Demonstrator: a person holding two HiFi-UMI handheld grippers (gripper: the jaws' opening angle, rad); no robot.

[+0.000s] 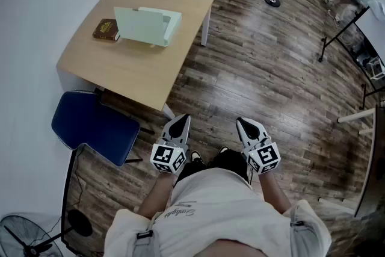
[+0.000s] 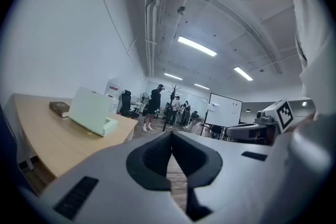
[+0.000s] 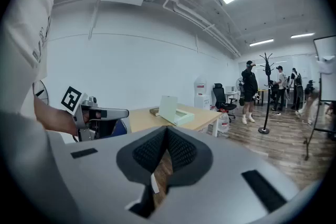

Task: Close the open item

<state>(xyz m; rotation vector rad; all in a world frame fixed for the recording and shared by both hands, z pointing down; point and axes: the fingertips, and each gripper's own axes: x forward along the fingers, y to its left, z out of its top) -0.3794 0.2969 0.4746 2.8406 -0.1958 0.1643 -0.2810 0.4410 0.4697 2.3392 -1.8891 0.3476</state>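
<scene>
Head view: pale green box (image 1: 147,26), lid upright, stands on the tabletop (image 1: 138,69) beside a brown book (image 1: 106,29), well apart from the person. Left tongs (image 1: 180,121) and right tongs (image 1: 243,124) hang at the waist, each pinched together on nothing. Likely hazard: a one-sided push on the lid may slide the light box toward the book or the edge instead of folding it shut.

No wording can be read. Script on the person's shirt (image 1: 178,212), at six o'clock, is too small; the brown book (image 1: 106,29) at eleven o'clock on the tabletop (image 1: 138,69) shows only a blurred gold mark.
</scene>
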